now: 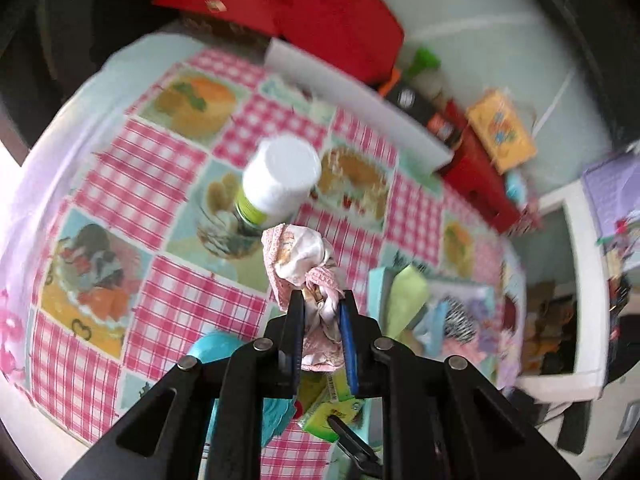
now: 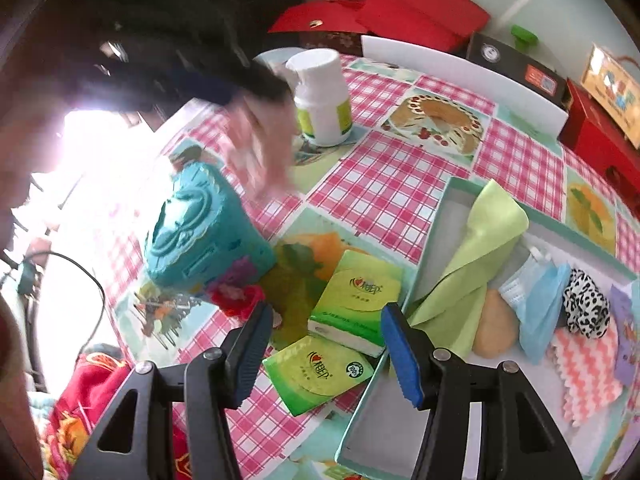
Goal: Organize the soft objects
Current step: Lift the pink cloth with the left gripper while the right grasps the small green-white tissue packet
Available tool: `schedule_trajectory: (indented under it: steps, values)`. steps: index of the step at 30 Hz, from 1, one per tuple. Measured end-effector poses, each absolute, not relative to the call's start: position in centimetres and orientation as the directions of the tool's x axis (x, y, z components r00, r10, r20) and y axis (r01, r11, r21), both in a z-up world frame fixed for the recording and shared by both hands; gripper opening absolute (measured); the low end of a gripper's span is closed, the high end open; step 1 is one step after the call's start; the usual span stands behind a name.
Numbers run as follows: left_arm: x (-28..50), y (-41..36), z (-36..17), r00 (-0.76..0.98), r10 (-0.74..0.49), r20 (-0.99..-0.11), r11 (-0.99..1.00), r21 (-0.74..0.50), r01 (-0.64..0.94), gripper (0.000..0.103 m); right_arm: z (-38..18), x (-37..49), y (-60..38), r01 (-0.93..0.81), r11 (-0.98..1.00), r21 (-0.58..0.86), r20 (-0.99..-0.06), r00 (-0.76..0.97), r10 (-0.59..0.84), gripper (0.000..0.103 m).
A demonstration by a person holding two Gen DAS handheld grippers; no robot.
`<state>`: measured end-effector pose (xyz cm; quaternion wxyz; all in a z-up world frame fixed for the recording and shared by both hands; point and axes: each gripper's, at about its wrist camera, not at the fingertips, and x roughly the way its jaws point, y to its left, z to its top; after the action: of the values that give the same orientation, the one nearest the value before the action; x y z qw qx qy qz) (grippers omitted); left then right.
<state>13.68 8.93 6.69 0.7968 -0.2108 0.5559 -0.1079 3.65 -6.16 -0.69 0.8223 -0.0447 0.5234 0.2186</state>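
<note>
My left gripper (image 1: pixel 322 300) is shut on a crumpled pink and white cloth (image 1: pixel 298 254) and holds it above the chequered tablecloth; in the right wrist view the cloth (image 2: pixel 260 152) shows as a pink blur beside the left arm. My right gripper (image 2: pixel 326 316) is open and empty above two green tissue packs (image 2: pixel 356 296). A teal-edged white box (image 2: pixel 452 196) at the right holds a green cloth (image 2: pixel 480 248), a blue mask (image 2: pixel 536 300), a leopard-print piece (image 2: pixel 586 308) and a pink zigzag cloth (image 2: pixel 584 372). The box also shows in the left wrist view (image 1: pixel 378 288).
A white bottle with a green label (image 1: pixel 280 178) (image 2: pixel 324 96) stands mid-table. A teal embossed bag (image 2: pixel 200 232) lies left of the tissue packs. Red boxes (image 2: pixel 400 12), a white board (image 2: pixel 460 76), a dark box (image 2: pixel 516 60) and a yellow carton (image 1: pixel 500 132) line the far edge.
</note>
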Motion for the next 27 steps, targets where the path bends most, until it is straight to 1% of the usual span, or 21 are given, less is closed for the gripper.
schedule_trajectory:
  steps: [4, 7, 12, 17, 19, 21, 23, 27]
  values:
    - [11.8, 12.0, 8.1, 0.445, -0.395, -0.804, 0.869, -0.484, -0.102, 0.017, -1.6, 3.6, -5.6, -0.419, 0.899, 0.127, -0.896, 0.339, 0.285, 0.06]
    - [10.4, 14.2, 8.1, 0.487, -0.375, -0.788, 0.856, -0.496, -0.143, 0.017, -2.2, 3.6, -5.1, -0.424, 0.902, 0.077, -0.907, 0.346, 0.24, 0.06]
    - [9.1, 16.8, 7.4, 0.525, -0.354, -0.774, 0.835, -0.514, -0.196, 0.017, -2.8, 3.7, -4.3, -0.427, 0.904, -0.005, -0.913, 0.37, 0.17, 0.061]
    - [8.2, 18.2, 6.5, 0.536, -0.36, -0.764, 0.812, -0.54, -0.223, 0.017, -3.4, 3.7, -3.6, -0.435, 0.897, -0.083, -0.916, 0.388, 0.104, 0.061]
    - [8.0, 18.6, 6.1, 0.537, -0.364, -0.761, 0.805, -0.547, -0.23, 0.017, -3.5, 3.6, -3.5, -0.433, 0.896, -0.103, -0.914, 0.396, 0.086, 0.059]
    - [7.9, 18.8, 6.0, 0.538, -0.37, -0.758, 0.799, -0.554, -0.232, 0.017, -3.7, 3.5, -3.2, -0.43, 0.892, -0.141, -0.911, 0.41, 0.054, 0.05]
    - [7.7, 19.1, 5.9, 0.54, -0.37, -0.756, 0.796, -0.558, -0.235, 0.017, -3.7, 3.4, -3.2, -0.429, 0.889, -0.158, -0.909, 0.416, 0.039, 0.05]
    - [7.4, 19.3, 6.2, 0.547, -0.369, -0.751, 0.795, -0.56, -0.234, 0.017, -3.3, 3.6, -3.8, -0.406, 0.906, -0.118, -0.909, 0.413, 0.066, 0.046]
